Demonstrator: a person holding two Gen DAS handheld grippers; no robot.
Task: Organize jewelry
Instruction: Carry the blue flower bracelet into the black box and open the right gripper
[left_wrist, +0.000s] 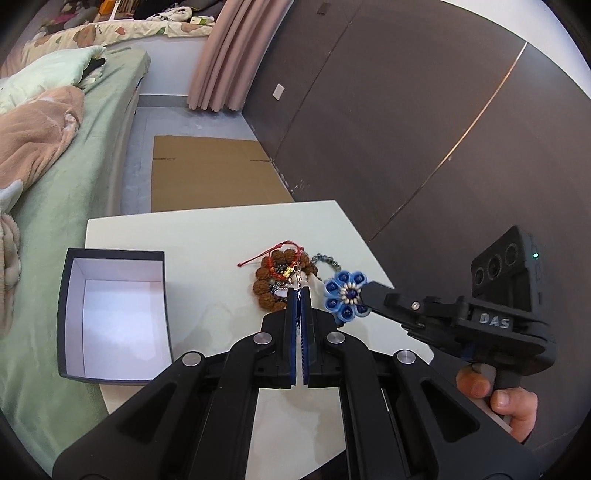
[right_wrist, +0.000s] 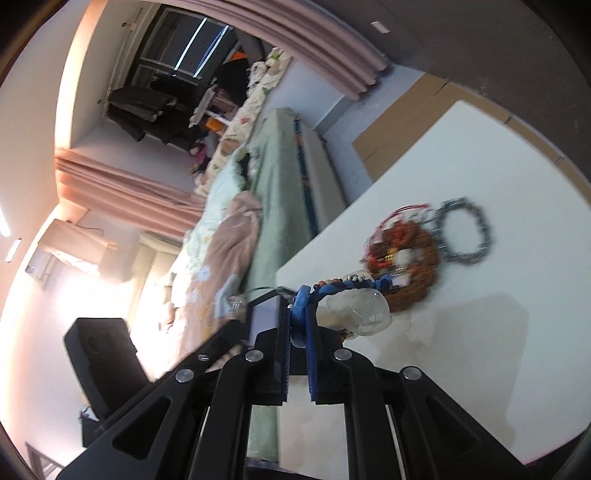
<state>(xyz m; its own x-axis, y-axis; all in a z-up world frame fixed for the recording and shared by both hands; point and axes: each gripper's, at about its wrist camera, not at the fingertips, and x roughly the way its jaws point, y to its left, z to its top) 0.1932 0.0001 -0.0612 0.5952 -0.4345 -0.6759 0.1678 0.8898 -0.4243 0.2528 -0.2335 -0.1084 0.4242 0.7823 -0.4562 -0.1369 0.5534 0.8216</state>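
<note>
A pile of jewelry lies on the white table (left_wrist: 207, 258): a brown bead bracelet (left_wrist: 266, 284), a red cord (left_wrist: 266, 254) and a grey chain bracelet (left_wrist: 327, 260). My left gripper (left_wrist: 299, 291) is shut on a thin silver chain (left_wrist: 297, 273) above the pile. My right gripper (left_wrist: 365, 295) is shut on a blue flower ornament (left_wrist: 346, 293), held just right of the pile. In the right wrist view the gripper (right_wrist: 299, 321) clamps the blue piece (right_wrist: 306, 299), with the brown bracelet (right_wrist: 410, 254) and grey chain bracelet (right_wrist: 463, 230) beyond. An open dark box (left_wrist: 114, 314) with a white inside stands at the table's left.
A bed with a green sheet (left_wrist: 74, 192) runs along the table's left side. A flat cardboard sheet (left_wrist: 210, 173) lies on the floor beyond the table. A dark wall (left_wrist: 406, 110) stands to the right. A clear plastic piece (right_wrist: 365, 314) sits by the right gripper's tips.
</note>
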